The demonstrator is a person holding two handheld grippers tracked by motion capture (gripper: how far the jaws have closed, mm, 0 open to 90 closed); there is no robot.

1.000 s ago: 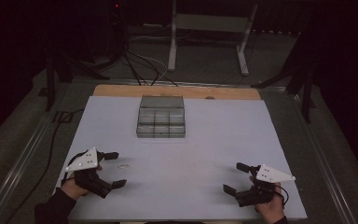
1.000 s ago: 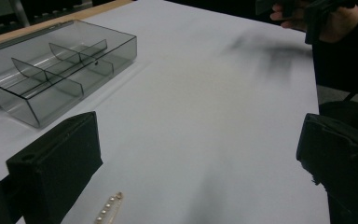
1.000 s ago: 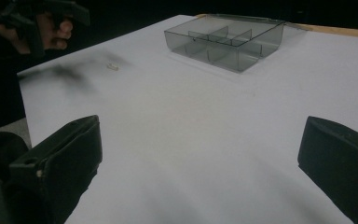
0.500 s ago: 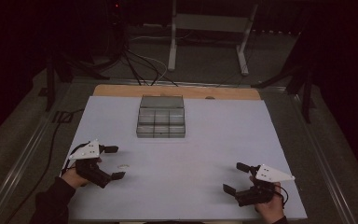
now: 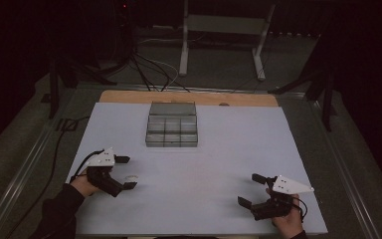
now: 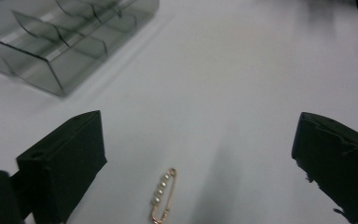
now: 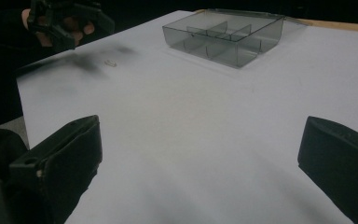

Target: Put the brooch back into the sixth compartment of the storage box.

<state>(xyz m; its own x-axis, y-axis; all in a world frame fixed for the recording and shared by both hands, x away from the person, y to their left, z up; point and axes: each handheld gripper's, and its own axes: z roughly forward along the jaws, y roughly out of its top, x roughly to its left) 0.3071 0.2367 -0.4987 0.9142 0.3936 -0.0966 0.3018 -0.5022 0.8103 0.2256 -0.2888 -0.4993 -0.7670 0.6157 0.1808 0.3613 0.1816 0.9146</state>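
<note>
- On the white table top (image 5: 214, 164), near its left front corner, lies a small gold safety-pin brooch with a row of tiny pearls (image 6: 163, 195). It's flat on the surface, nothing touching it.
- Left gripper (image 5: 124, 173) sits right over it, jaws spread wide. In the left gripper view the pin is on the table between the two black jaws, a bit closer to the left one, and it runs off the bottom edge, so I can't see its whole length.
- Right gripper (image 5: 248, 189) is parked near the front right, well apart from the pin, jaws also wide apart and holding nothing.
- Smoky clear plastic organiser box with divided compartments (image 5: 172, 131) is at the far middle of the table. Compartments look empty as far as I can tell.
- My read: this is the reach-and-line-up step of picking the pin, probably to drop it in the box.
- Next move needs the left gripper lowered until the jaw tips nearly touch the table, then closed across the thin pin. It's flat and slippery-looking, so it could easily skate away.
</note>
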